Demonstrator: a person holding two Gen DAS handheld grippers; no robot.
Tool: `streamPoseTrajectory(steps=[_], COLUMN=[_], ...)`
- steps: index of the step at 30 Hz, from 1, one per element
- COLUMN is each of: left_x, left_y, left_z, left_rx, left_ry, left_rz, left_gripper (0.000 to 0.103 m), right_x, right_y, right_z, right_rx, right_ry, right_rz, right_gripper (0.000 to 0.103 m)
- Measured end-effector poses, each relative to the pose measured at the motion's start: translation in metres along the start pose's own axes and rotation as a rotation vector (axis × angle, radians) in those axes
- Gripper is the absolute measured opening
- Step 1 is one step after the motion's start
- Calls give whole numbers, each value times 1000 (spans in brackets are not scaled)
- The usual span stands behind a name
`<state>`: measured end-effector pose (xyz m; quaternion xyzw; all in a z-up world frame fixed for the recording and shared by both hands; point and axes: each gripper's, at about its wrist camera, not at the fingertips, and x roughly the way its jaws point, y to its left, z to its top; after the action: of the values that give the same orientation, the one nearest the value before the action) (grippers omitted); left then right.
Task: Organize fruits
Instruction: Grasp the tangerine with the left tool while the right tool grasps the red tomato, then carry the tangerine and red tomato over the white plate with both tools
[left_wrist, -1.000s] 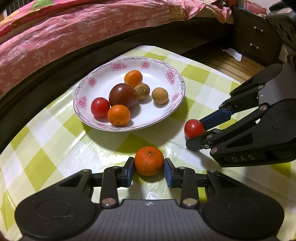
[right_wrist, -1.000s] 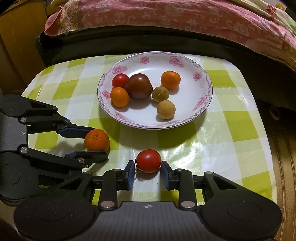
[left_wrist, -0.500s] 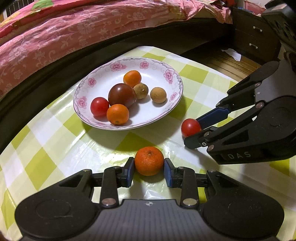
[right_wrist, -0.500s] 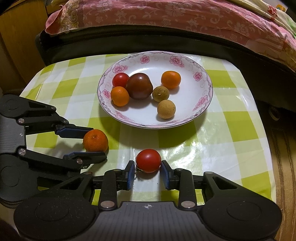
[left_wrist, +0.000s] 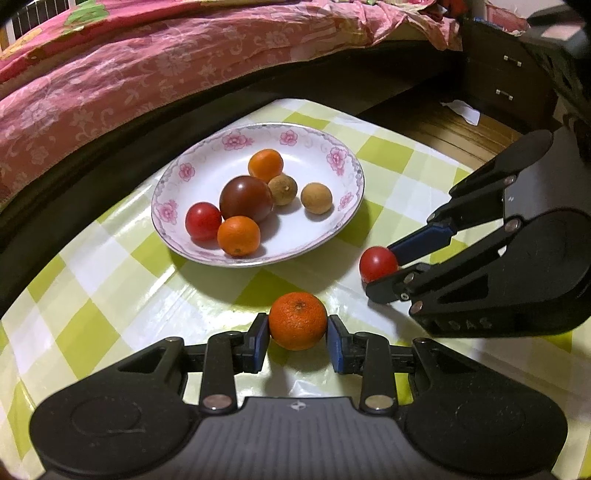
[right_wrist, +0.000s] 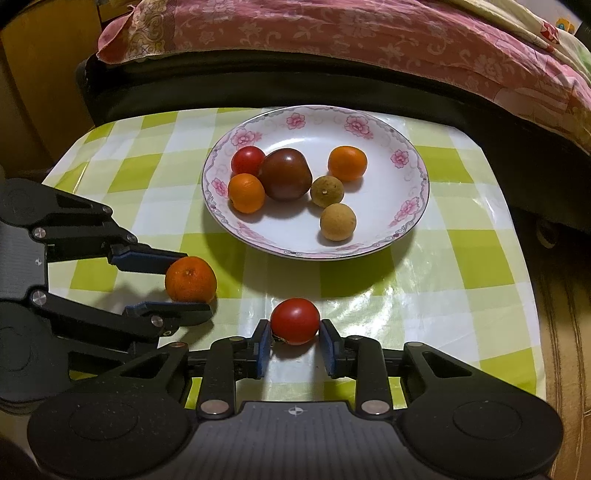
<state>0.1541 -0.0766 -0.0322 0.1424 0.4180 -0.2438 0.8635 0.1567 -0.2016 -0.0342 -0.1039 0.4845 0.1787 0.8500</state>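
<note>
Right claw (right_wrist: 294, 341) has closed in since the earlier frame, now gripping the smooth red tomato (right_wrist: 294, 320); left claw (left_wrist: 297, 341) clamps the dimpled tangerine (left_wrist: 297, 320), unchanged. Both sit on the glossy checked worktop (right_wrist: 461, 258), near the floral plate (right_wrist: 369, 122).

Around one round white plate with pink flowers on its rim (right_wrist: 402, 157), eight fruits show in all. On the plate lie six: two small orange citrus fruits (right_wrist: 347, 163) (right_wrist: 246, 193), one small red tomato (right_wrist: 247, 160), one larger dark reddish-brown fruit (right_wrist: 286, 173), probably a tomato, and two small tan round fruits (right_wrist: 338, 222) (right_wrist: 327, 191). Off the plate, on the near side of it, sit two more: one orange mandarin (left_wrist: 297, 320) and one red tomato (right_wrist: 294, 320). That makes three orange fruits, two red ones, one dark one and two tan ones.
</note>
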Motion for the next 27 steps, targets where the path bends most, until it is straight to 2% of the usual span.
streamPoseTrajectory(steps=[27], left_x=[-13], left_y=[8], left_z=[20], left_rx=[-14], left_ry=[-64], left_rz=[33], left_gripper=[40], right_x=[-16], right_y=[1], right_z=[16], right_rx=[19], right_ry=[-63], right_rz=[-20], right_gripper=[25])
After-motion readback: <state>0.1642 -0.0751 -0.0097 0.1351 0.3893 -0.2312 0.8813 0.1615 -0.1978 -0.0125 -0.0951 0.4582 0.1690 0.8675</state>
